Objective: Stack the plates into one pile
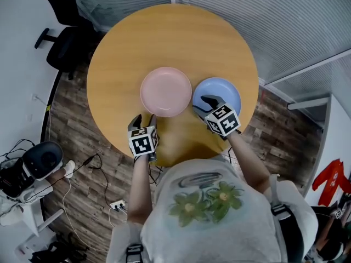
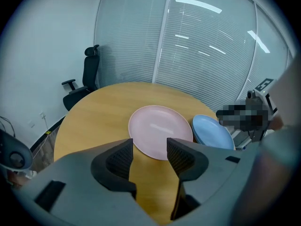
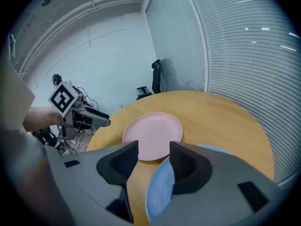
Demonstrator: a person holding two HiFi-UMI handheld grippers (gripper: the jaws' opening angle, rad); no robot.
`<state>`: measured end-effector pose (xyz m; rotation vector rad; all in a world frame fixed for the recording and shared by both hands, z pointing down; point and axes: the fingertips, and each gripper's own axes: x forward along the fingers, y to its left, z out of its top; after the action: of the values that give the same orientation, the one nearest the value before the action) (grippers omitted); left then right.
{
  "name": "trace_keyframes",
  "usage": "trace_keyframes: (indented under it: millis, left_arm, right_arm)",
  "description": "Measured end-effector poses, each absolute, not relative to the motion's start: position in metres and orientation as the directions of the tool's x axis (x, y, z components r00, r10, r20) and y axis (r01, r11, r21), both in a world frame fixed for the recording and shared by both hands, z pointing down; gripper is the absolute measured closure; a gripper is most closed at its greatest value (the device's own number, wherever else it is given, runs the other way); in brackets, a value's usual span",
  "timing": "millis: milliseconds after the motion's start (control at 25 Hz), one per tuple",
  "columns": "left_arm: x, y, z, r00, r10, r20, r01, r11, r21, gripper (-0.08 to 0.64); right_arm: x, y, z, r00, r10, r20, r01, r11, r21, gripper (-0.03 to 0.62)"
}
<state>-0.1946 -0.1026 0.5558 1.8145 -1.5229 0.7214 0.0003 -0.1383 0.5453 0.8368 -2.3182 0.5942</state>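
Note:
On the round wooden table [image 1: 126,48] a pink plate [image 1: 165,91] lies near the middle, and a blue plate [image 1: 224,87] lies just to its right. My left gripper [image 1: 143,119] hovers at the table's near edge, just short of the pink plate [image 2: 160,131], open with only bare table between its jaws. My right gripper [image 1: 204,104] hangs over the near-left rim of the blue plate [image 3: 160,192], open and gripping nothing. In the right gripper view the pink plate [image 3: 153,128] shows beyond the jaws, and the left gripper [image 3: 80,114] at the left.
A black office chair [image 1: 66,43] stands behind the table on the left. Glass walls with blinds [image 1: 247,15] close the far side. Cables and a power strip [image 1: 117,204] lie on the wood floor at the left.

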Motion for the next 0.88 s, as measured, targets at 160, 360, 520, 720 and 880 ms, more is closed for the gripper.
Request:
trace_keyframes:
  millis: [160,360,520,720,880]
  left_arm:
    - [-0.198,-0.114,0.567,0.170,-0.605,0.778,-0.985,-0.102,0.136,0.338]
    - [-0.205,-0.137,0.585,0.165,-0.577,0.800,-0.986,-0.090,0.139,0.339]
    - [-0.208,-0.156,0.597,0.161,-0.553,0.818,-0.987,-0.080,0.140,0.339]
    - [-0.214,-0.175,0.613,0.166,-0.528,0.833,-0.986,-0.062,0.157,0.339]
    - [-0.217,-0.184,0.626,0.163,-0.511,0.844,-0.986,-0.043,0.164,0.339]
  right_arm:
    - [0.001,-0.158,0.552,-0.602,-0.422,0.678,-0.693,0.698,-0.182,0.401]
    - [-0.008,-0.188,0.563,-0.595,-0.404,0.694,-0.695,0.692,-0.193,0.402]
    - [-0.011,-0.211,0.576,-0.577,-0.385,0.720,-0.691,0.700,-0.180,0.402]
    - [-0.016,-0.236,0.595,-0.559,-0.355,0.749,-0.685,0.707,-0.176,0.402]
    - [-0.017,-0.255,0.615,-0.526,-0.345,0.778,-0.697,0.699,-0.161,0.402]
